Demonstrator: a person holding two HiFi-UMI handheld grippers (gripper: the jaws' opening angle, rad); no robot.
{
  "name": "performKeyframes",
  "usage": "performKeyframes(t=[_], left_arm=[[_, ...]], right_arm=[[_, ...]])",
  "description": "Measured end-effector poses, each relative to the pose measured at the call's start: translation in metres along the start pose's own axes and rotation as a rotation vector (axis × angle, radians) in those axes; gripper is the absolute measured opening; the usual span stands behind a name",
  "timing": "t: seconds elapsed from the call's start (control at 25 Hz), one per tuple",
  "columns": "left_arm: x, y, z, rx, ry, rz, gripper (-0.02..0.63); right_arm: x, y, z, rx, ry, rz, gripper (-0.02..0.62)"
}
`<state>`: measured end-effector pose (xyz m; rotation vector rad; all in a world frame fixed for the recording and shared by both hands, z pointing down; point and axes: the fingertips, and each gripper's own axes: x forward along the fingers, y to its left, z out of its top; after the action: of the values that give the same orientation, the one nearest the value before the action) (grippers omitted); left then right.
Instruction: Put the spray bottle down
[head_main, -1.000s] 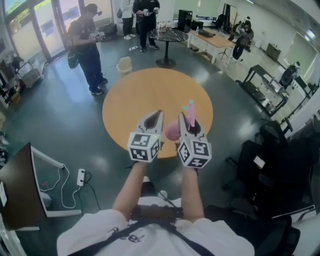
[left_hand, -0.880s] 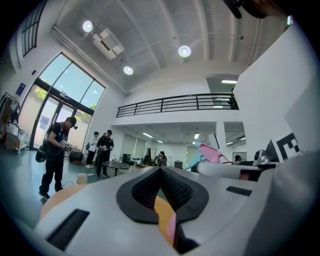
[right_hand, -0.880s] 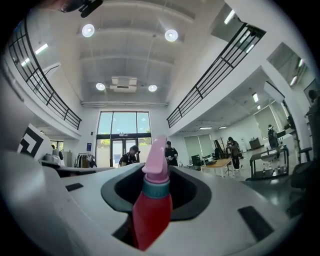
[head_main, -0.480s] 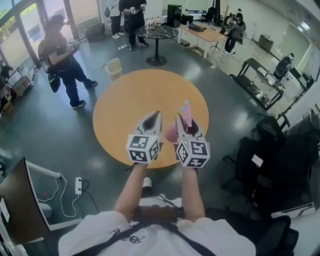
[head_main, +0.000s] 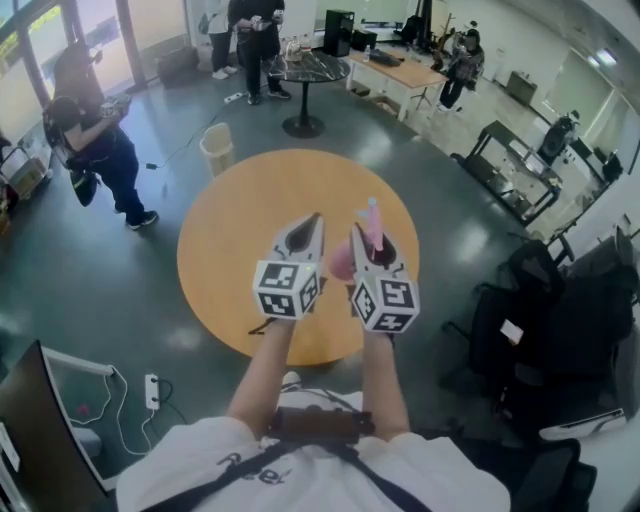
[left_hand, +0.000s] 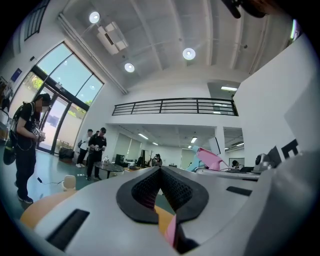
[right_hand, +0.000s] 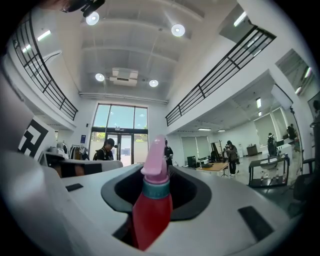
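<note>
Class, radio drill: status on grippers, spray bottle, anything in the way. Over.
Left gripper shut, empty. Right gripper shut on spray bottle, not yet down. Round table bare ahead.

I see the same smooth pale grey shell on both tools. The left gripper (head_main: 314, 224) and the right gripper (head_main: 368, 240) each carry a white cube printed with black square markers: the left cube (head_main: 287, 290) and the right cube (head_main: 385, 305). Inside the jaws, the pads (left_hand: 144, 192) are black with a fine ribbed texture, and dark rectangular slots (left_hand: 67, 227) are sunk into the shells. The wearer has a white short-sleeved T-shirt (head_main: 200, 465) with dark print, crossed by black harness straps (head_main: 312, 428).
</note>
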<state>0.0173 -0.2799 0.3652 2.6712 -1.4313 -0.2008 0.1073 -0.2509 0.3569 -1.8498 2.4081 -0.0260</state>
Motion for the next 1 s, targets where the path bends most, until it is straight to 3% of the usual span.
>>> performKeyframes(t=[0.2, 0.56, 1.0], left_arm=[[0.021, 0.009, -0.013, 0.000, 0.017, -0.043, 0.012], [0.054, 0.016, -0.071, -0.030, 0.113, -0.058, 0.012], [0.112, 0.024, -0.136, -0.070, 0.250, -0.046, 0.012]], right_arm=[[0.013, -0.013, -0.016, -0.019, 0.019, -0.064, 0.160], [0.036, -0.049, -0.073, -0.009, 0.112, -0.129, 0.160], [0.085, -0.096, -0.146, 0.006, 0.247, -0.127, 0.160]])
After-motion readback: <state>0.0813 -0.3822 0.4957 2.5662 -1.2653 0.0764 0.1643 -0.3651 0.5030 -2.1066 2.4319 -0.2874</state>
